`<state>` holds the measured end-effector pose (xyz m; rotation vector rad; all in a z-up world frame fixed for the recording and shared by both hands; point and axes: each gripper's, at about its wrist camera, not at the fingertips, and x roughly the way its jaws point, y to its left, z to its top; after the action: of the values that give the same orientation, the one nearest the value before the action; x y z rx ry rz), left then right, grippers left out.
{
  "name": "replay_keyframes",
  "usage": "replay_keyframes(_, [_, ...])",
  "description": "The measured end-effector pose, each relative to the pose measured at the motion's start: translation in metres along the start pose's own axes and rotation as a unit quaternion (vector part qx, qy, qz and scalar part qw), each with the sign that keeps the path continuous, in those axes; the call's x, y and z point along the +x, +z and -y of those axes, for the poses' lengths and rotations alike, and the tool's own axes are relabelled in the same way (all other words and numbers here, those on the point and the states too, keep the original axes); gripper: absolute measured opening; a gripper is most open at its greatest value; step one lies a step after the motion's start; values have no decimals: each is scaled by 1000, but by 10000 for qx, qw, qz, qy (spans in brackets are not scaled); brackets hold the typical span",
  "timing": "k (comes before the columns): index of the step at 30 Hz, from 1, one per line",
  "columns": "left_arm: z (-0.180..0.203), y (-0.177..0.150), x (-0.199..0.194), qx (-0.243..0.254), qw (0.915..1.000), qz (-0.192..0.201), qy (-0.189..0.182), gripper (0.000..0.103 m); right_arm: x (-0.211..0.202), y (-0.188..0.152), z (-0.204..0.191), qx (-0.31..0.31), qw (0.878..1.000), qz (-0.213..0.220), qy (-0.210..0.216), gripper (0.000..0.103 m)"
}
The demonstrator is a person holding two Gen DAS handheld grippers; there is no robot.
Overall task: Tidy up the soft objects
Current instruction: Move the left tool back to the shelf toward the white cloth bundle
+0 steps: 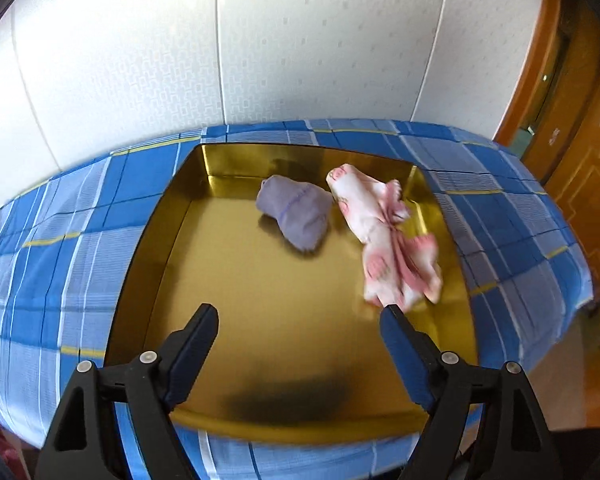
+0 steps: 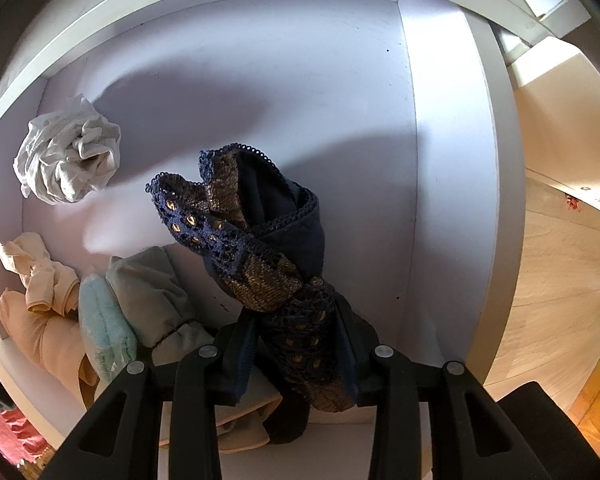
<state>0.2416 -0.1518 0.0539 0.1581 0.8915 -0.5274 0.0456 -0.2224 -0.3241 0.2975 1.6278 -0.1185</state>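
Over white drawer (image 2: 284,80), right gripper (image 2: 296,320) clamps navy/gold lace garment (image 2: 256,232), twisted.

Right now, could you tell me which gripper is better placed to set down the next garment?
Right: the right gripper grips the navy lace garment above the drawer; the left gripper is open.

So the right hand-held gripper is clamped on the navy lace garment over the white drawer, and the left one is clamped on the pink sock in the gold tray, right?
Not quite. The left wrist view shows the left hand-held gripper open and empty above the gold tray; the pink sock lies loose in it. The right hand-held gripper is clamped on the navy lace garment over the white drawer.
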Motion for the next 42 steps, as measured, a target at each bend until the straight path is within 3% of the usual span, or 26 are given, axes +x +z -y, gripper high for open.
replay_keyframes(3, [-3,-21,-19,-27,9998,136,-163,84,3,-1,-7,-115,9999,-2,-99,36])
replay_keyframes(12, [-6,-100,-54,119,9995,277,-99,87,6,-2,-17,-222,9994,-1,-251,37])
replay_keyframes(17, [-13,-151,-39,-110,9999,-28,-55,90,8,-2,-27,-327,9987,-24,-383,37])
replay_keyframes(24, [-35,-218,11,-1125,9903,-809,93,90,15,-8,-40,-414,9981,-7,-458,37])
replay_keyframes(30, [-50,-259,49,-2255,9621,-1523,187,90,21,-12,-44,-384,9982,-12,-455,37])
replay_keyframes(36, [-53,-284,85,-3032,9321,-1973,155,90,26,-15,-39,-383,9984,-5,-423,36])
replay_keyframes(42, [-57,-292,123,-3992,8910,-2162,-32,91,25,-16,-37,-401,9984,2,-396,35])
